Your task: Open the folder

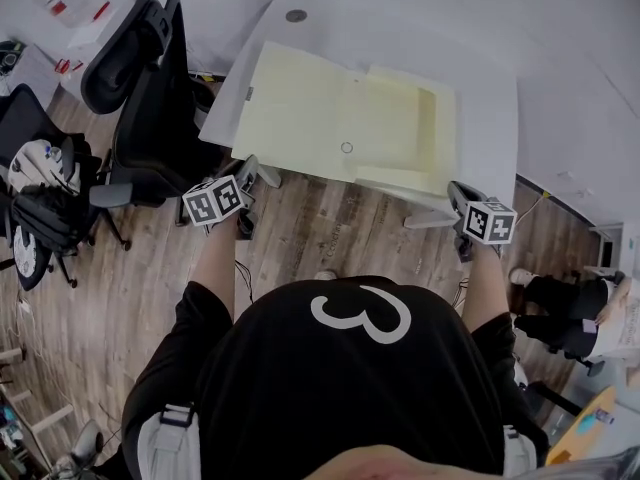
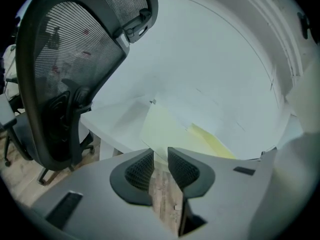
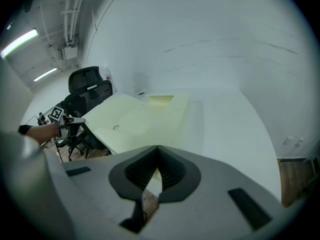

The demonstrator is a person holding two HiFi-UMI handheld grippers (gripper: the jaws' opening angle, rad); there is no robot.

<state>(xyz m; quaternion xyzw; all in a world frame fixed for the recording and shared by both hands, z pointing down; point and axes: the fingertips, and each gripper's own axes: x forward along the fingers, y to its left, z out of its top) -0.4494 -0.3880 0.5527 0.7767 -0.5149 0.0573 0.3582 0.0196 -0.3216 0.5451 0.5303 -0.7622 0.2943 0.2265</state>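
Head view, yellow folder (image 1: 300, 118) open, white table (image 1: 400, 28)

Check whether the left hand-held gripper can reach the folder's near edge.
Probably yes: the left hand-held gripper, jaws slightly apart and empty, hangs just off the table edge facing the open folder; nothing lies between, and the office chair stands aside.

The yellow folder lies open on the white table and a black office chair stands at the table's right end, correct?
No. The yellow folder does lie open on the white table, but the black office chair stands at the table's left end, as the head view shows.
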